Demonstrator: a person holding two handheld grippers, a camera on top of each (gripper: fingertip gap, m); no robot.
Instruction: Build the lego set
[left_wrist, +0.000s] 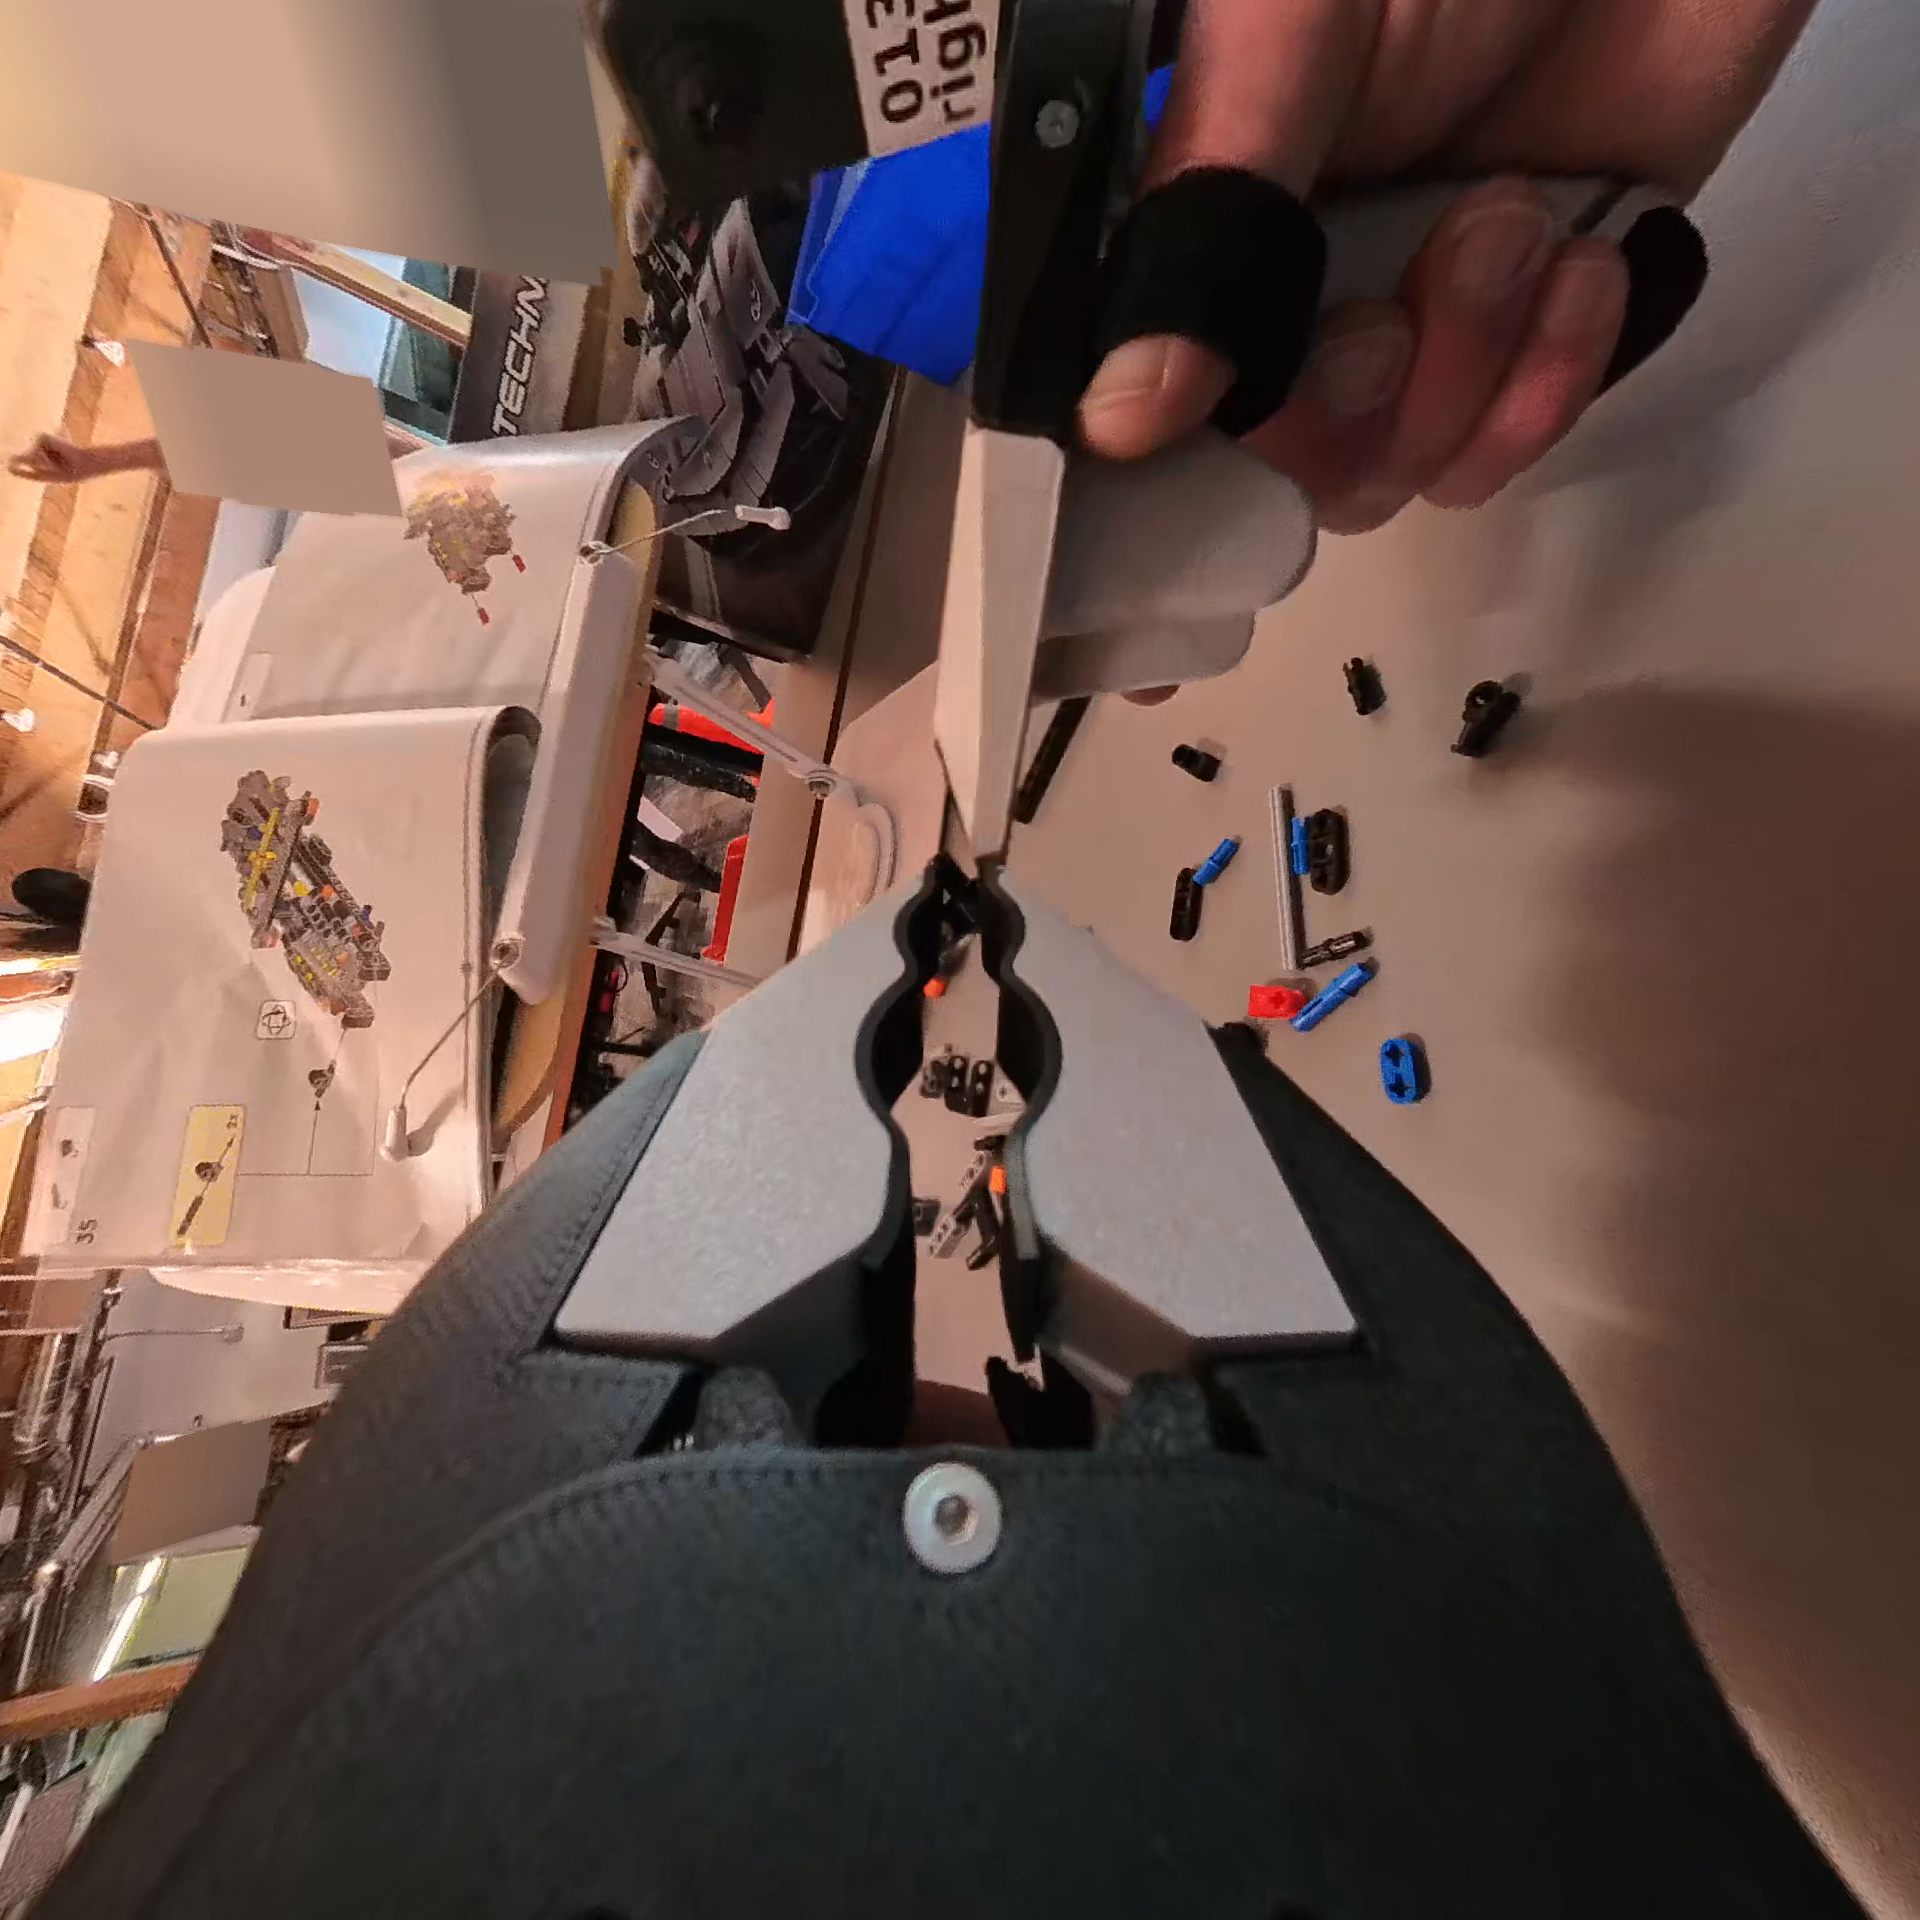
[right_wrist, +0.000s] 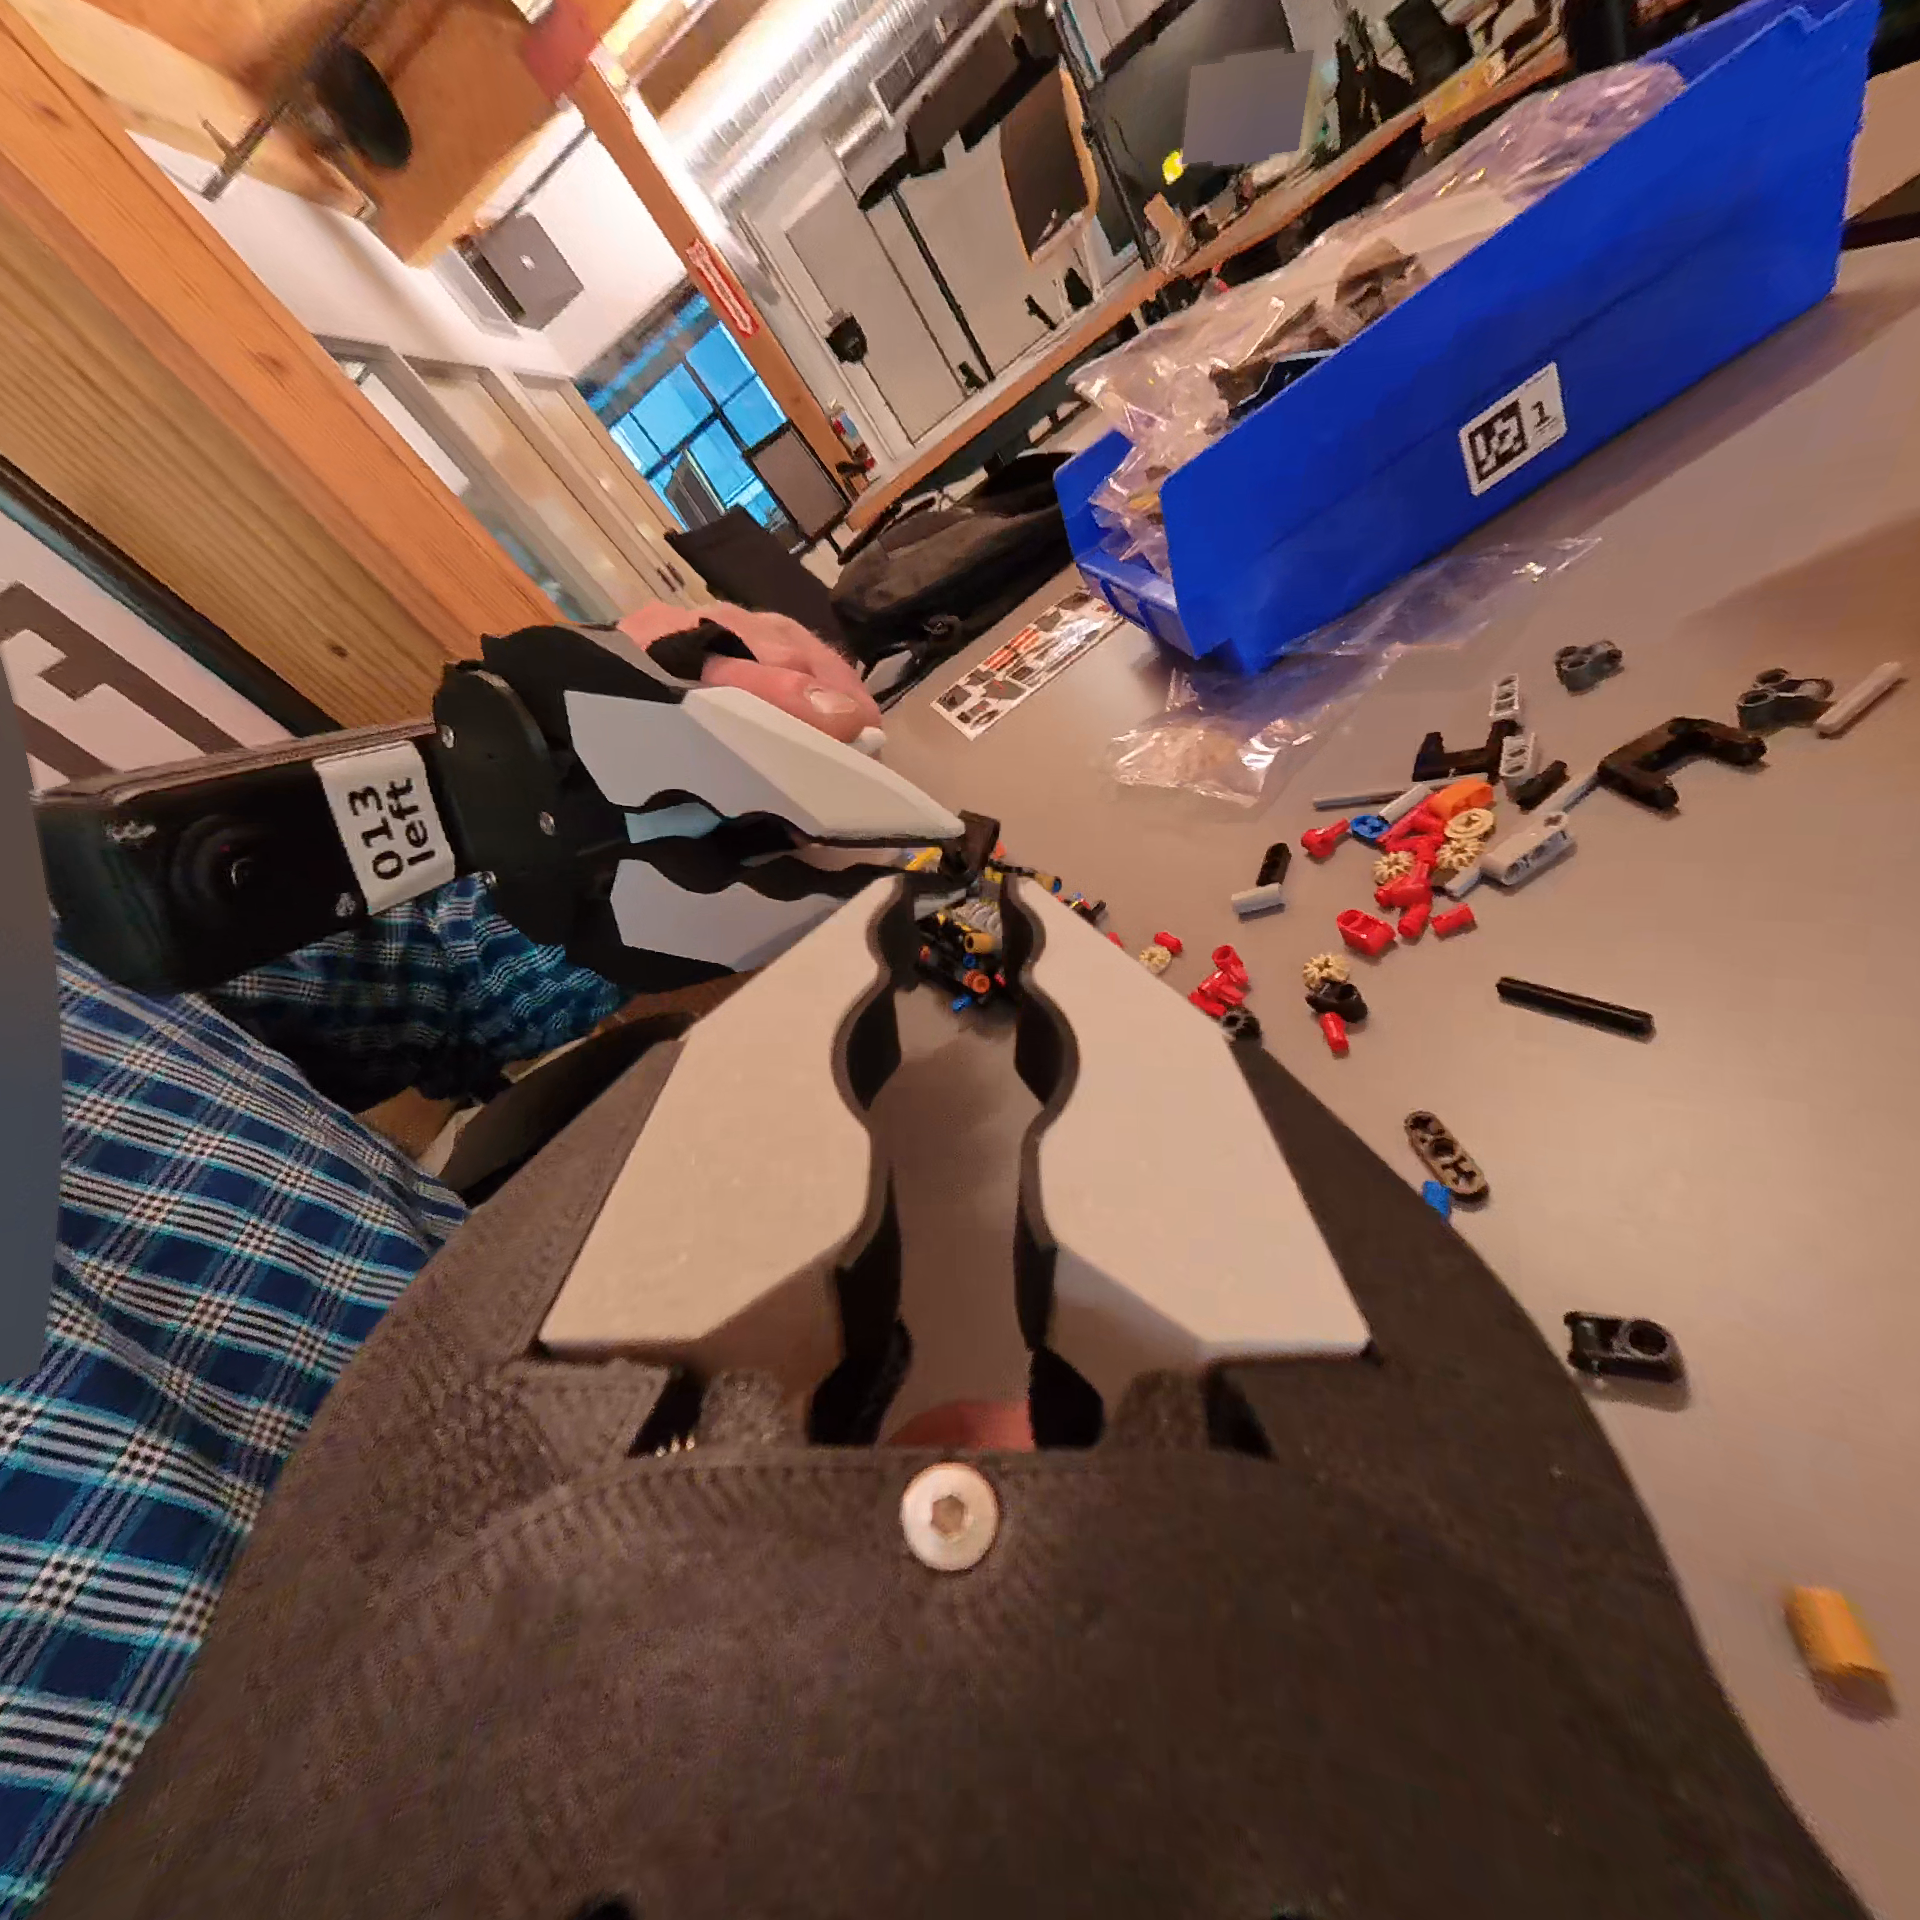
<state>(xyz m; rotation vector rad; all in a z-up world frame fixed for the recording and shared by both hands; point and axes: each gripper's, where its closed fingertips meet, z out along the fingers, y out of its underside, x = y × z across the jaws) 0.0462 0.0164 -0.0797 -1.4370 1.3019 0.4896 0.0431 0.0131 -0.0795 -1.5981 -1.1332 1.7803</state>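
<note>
My left gripper (left_wrist: 964, 881) is shut on a small black lego piece (left_wrist: 951, 888) and holds it above the grey table (left_wrist: 1558, 1039). It also shows in the right wrist view (right_wrist: 935, 847), coming in from the left with the black piece (right_wrist: 977, 831) at its tips. My right gripper (right_wrist: 961, 883) has its jaws a small way apart, with its tips right at that piece. In the left wrist view it (left_wrist: 977, 831) reaches down from above and meets the left tips. A small multicoloured lego assembly (right_wrist: 966, 940) lies on the table just beyond the tips.
Loose red, grey and black pieces (right_wrist: 1392, 894) and a black axle (right_wrist: 1574, 1006) lie to the right. A blue bin (right_wrist: 1455, 416) with plastic bags stands behind them. Blue and black pieces (left_wrist: 1309, 904) lie near the open instruction booklet (left_wrist: 312, 935) and the set box (left_wrist: 727, 364). Less than 4 cm separates the two grippers' tips.
</note>
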